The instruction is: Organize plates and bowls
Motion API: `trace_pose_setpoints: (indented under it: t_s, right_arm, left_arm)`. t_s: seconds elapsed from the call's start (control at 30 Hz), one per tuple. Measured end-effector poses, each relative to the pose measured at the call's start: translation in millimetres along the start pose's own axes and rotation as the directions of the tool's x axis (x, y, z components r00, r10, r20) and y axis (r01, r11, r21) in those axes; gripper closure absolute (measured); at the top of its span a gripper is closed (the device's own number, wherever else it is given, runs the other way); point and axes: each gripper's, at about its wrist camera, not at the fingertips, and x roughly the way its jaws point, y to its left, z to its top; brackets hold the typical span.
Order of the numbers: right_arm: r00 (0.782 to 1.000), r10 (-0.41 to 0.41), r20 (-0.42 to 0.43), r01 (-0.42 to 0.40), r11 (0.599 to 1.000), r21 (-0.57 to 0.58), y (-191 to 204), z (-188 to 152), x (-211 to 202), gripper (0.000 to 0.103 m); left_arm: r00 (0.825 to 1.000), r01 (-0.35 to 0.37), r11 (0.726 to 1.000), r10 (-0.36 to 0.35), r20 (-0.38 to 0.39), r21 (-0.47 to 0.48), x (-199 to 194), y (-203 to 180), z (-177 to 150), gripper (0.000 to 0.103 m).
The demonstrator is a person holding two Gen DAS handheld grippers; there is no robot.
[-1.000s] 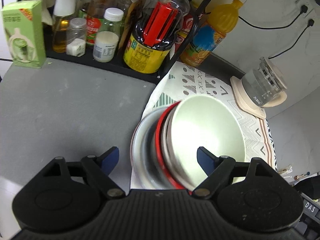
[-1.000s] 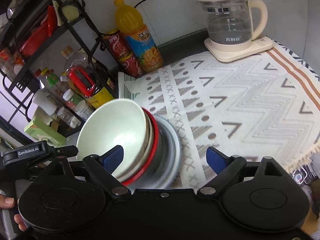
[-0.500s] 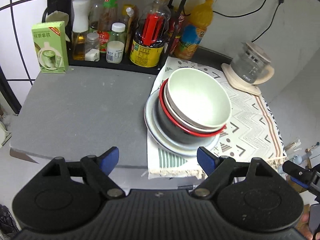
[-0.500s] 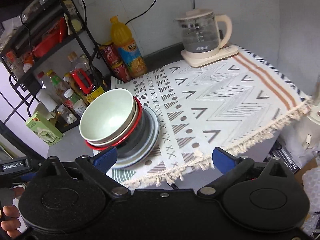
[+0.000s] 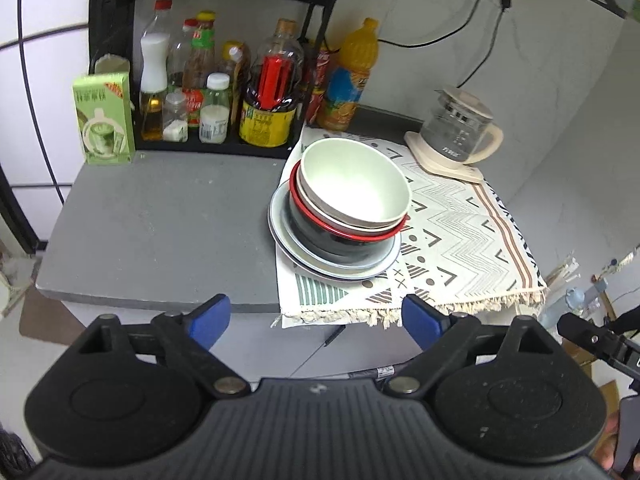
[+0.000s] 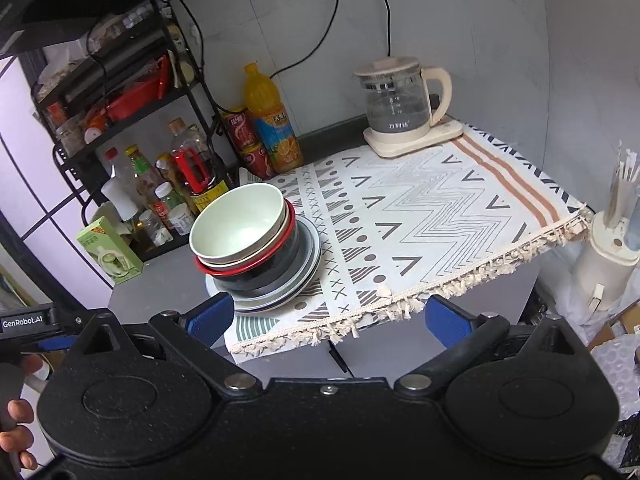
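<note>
Both grippers, left gripper (image 5: 316,320) and right gripper (image 6: 330,316), have withdrawn, fingers apart and empty; left opening. Nested pale-green bowl stack (image 5: 354,188) at frame centre appears organized.

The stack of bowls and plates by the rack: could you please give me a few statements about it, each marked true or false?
1. The pale green bowl sits on top of the stack. True.
2. The stack rests on the patterned cloth. True.
3. The left claw grips the bottom plate. False: nothing is between its opening jaws, clear of the stack.
4. The kettle stands on the bare grey counter. False: its base sits on the cloth.
5. The red-rimmed bowl is topmost. False: two bowls nest in it.
</note>
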Motion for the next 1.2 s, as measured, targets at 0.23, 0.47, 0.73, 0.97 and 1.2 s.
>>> trace_pose_setpoints:
  t_s: [0.23,0.47,0.73,0.97,1.2]
  right_arm:
    - [1.000,0.008,0.014,-0.008,1.000,-0.011,0.9,-12.9,-18.7,0.000]
    - [1.000,0.016,0.022,-0.016,1.000,-0.018,0.0,-23.1,-34.4,0.000]
    - [0.999,0.009,0.053,-0.007,0.999,-0.043,-0.3,-31.6,-53.7,0.000]
    - [0.999,-0.001,0.053,0.004,0.998,-0.062,1.0,-37.9,-65.8,0.000]
    - [0.998,0.008,0.055,-0.002,0.995,-0.099,6.1,-42.4,-69.4,0.000]
  left_arm:
    - [0.999,-0.007,1.000,0.006,0.045,0.016,-26.0,-5.2,-17.1,0.000]
    - [0.997,-0.018,0.998,0.012,0.078,0.067,-49.4,-11.5,-29.0,0.000]
    - [0.994,-0.023,0.994,0.011,0.111,0.111,-66.6,-19.3,-37.4,0.000]
    - [0.991,-0.038,0.987,0.018,0.131,0.155,-76.6,-23.5,-48.1,0.000]
    - [0.992,-0.031,0.987,0.012,0.125,0.159,-79.6,-22.6,-54.4,0.000]
